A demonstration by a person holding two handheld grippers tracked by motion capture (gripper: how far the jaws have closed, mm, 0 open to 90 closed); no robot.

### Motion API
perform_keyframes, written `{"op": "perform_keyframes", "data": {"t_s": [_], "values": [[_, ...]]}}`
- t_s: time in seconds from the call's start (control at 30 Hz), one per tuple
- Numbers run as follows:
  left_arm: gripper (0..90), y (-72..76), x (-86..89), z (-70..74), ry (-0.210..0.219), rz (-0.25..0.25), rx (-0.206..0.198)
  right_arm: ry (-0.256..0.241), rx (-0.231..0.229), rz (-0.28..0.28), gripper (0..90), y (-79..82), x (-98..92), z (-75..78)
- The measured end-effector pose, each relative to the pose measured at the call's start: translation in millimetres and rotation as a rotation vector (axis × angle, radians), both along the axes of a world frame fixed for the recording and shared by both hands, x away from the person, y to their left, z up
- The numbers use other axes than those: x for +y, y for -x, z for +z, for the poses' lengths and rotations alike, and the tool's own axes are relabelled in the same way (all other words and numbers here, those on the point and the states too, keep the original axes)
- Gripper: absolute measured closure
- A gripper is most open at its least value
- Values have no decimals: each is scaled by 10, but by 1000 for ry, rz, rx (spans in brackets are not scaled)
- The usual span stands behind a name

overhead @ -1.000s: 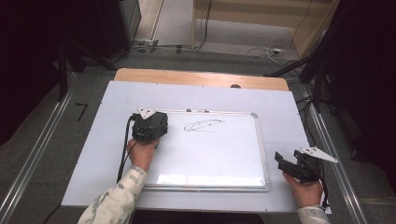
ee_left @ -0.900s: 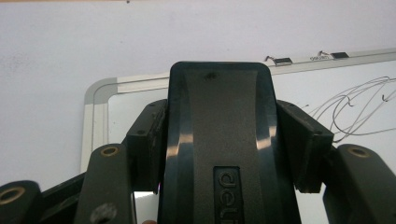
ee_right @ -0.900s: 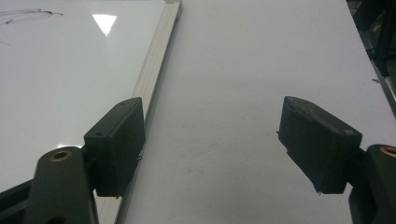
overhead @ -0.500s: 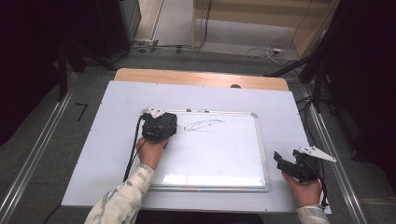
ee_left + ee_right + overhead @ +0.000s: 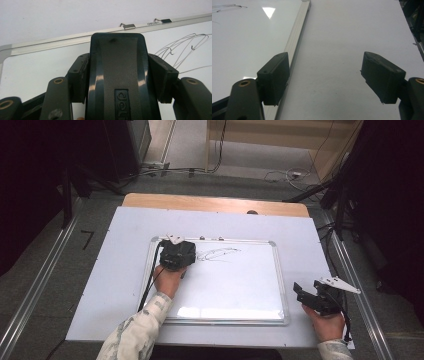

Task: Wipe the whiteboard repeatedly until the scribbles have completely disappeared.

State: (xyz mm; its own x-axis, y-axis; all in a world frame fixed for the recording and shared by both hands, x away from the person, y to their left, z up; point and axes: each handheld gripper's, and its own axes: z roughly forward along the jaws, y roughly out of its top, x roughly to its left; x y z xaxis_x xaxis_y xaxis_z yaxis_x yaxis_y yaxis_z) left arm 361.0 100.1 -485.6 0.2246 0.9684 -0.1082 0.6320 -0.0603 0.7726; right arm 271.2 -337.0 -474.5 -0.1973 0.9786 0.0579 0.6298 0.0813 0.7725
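Jaws of the left gripper (image 5: pixel 119 75) clamp a black plastic whiteboard eraser (image 5: pixel 117 75), long axis pointing toward the whiteboard's top frame (image 5: pixel 75 38); right gripper (image 5: pixel 325 80) jaws wide

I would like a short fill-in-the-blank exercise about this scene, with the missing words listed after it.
1. The left gripper holds a black ____ between its fingers.
2. The right gripper is ____ and holds nothing.
3. The scribbles are drawn on the ____.
4. The right gripper hovers to the ____ of the board's frame.

Missing words: eraser; open; whiteboard; right
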Motion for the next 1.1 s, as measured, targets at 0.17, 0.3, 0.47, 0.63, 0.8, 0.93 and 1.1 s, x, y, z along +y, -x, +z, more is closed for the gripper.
{"op": "perform_keyframes", "data": {"t_s": [0.17, 0.3, 0.47, 0.63, 0.8, 0.93, 1.1], "values": [[407, -36, -51, -20, -19, -8, 6, 0, 1, 3, 216, 0, -2, -3], [407, -54, -86, -15, -34, -9, -1, -2, 0, 4, 216, 1, -7, -2], [407, -84, -139, -12, -60, -6, -1, -5, -1, 4, 216, 2, -12, 0], [407, -116, -173, -13, -81, 4, -4, -8, -1, 1, 216, 4, -15, 2], [407, -144, -180, -38, -95, 8, 13, -11, 0, 1, 216, 9, -20, 5], [407, -161, -179, -73, -102, 13, 25, -11, -1, 0, 216, 9, -21, 6], [405, -164, -174, -70, -89, 15, 29, -10, 0, 1, 216, 8, -21, 4]]}}
